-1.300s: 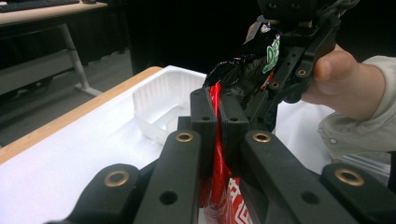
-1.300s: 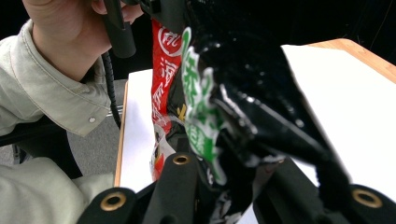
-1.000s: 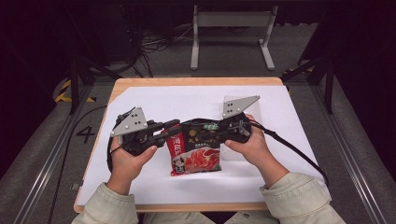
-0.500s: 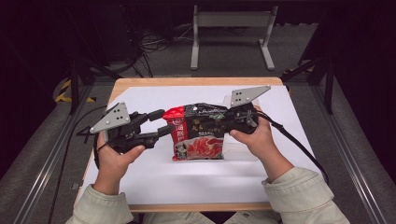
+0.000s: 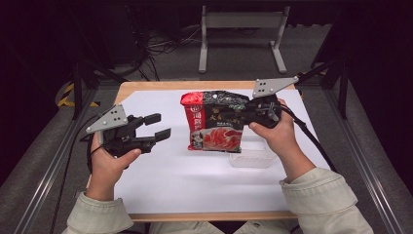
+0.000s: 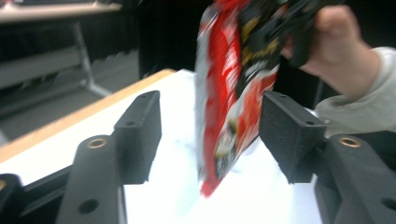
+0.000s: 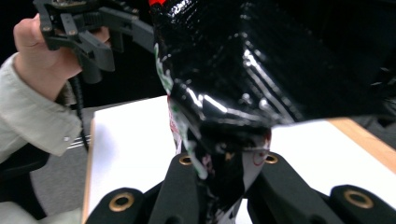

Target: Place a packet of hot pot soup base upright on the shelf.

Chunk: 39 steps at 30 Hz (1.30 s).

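Observation:
A red and black instant-noodle packet (image 5: 214, 122) hangs upright over the white table top (image 5: 195, 185), right of centre. My right gripper (image 5: 246, 111) is shut on its upper right edge. In the right gripper view the jaws pinch the crinkled black film (image 7: 261, 70) at my right gripper (image 7: 224, 173). My left gripper (image 5: 155, 126) is held to the left of the packet, open and holding nothing. In the left gripper view, my left gripper (image 6: 212, 128) has its jaws spread wide, and the packet (image 6: 233, 88) hangs farther off between them.
A clear shallow plastic tub (image 5: 253, 159) lies on the white sheet under the right hand. The table's wooden edge (image 5: 146, 86) runs along the back, with dark floor, cables and a grey metal stand (image 5: 241, 29) beyond.
My left gripper has let go of the packet, opened and drawn away to the left. My right gripper has lifted the packet off the table and carried it up and right.

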### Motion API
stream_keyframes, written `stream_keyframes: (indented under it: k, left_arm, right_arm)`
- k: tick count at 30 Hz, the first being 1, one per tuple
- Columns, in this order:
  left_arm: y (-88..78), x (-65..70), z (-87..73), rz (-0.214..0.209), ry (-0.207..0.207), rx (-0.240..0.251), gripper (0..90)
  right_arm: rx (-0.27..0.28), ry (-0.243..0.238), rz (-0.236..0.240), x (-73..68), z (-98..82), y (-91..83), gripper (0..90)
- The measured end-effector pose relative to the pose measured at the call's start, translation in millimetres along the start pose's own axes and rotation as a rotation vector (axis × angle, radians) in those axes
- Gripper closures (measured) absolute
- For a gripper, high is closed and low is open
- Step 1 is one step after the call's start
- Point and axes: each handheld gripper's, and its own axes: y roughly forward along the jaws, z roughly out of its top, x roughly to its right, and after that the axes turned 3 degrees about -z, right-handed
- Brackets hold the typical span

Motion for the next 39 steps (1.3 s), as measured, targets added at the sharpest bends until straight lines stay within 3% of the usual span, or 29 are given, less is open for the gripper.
stream_keyframes:
  k: [3,4,10,15,20,31,34,39]
  left_arm:
    - [0.5,-6.9,-3.8,0.012,-0.034,-0.01,36.7]
    - [0.7,-9.7,-5.3,0.025,-0.034,-0.016,35.8]
    - [0.0,-15.2,-8.2,0.046,-0.033,-0.017,32.2]
    - [0.8,-21.4,-12.4,0.086,-0.071,-0.042,30.4]
    - [1.5,-25.9,-15.6,0.086,-0.083,-0.054,29.4]
    - [1.2,-30.0,-18.2,0.103,-0.06,-0.044,23.9]
    - [1.9,-30.0,-19.4,0.102,-0.073,-0.057,17.1]
    - [1.7,-33.6,-21.6,0.114,-0.082,-0.066,15.1]
  right_arm:
    - [0.002,-0.001,-0.036,5.3,2.4,-6.6,85.4]
    - [0.003,-0.007,-0.068,9.1,3.8,-10.9,85.4]
    - [-0.004,-0.014,-0.139,21.9,6.3,-20.4,85.4]
    - [0.005,-0.012,-0.201,37.6,9.4,-31.9,85.3]
    - [0.004,-0.017,-0.227,47.3,9.9,-35.1,85.3]
    - [0.011,0.001,-0.307,72.5,7.8,-44.4,85.1]
    - [0.009,0.003,-0.324,76.7,6.7,-45.5,85.1]
    - [0.013,-0.008,-0.359,87.3,1.4,-46.1,85.1]
